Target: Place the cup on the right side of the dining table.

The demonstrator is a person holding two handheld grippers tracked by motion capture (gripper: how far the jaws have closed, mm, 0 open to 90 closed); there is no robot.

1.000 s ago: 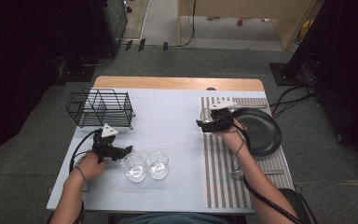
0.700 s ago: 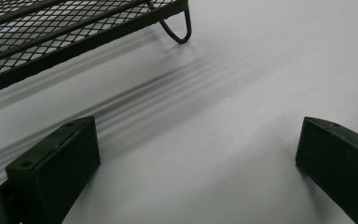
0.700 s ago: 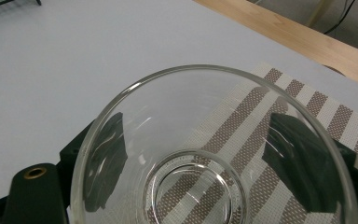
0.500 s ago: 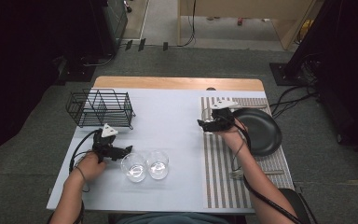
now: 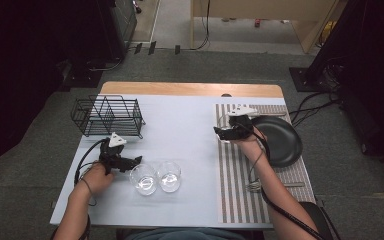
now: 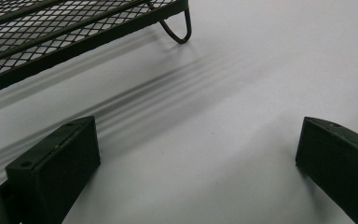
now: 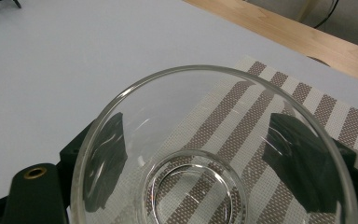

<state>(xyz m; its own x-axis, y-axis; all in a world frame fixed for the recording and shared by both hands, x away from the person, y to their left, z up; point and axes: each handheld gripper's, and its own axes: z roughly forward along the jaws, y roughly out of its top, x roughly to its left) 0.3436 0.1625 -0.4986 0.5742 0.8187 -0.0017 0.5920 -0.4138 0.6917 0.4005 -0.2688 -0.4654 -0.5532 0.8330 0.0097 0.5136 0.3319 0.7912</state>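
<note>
Since the glass at the lower middle of the right gripper view is slick and fragile, we grip its wall gently. Our right claw clasps it; our left claw hangs spread and empty.

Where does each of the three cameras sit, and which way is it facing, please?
High view: above the person's side, looking forward and down on the table; forearms, left gripper, right gripper.
Left gripper view: on that gripper, facing bare table between its open jaws, toward the wire rack.
Right gripper view: looking into a glass between its jaws.
Shared: rack, striped mat.
</note>
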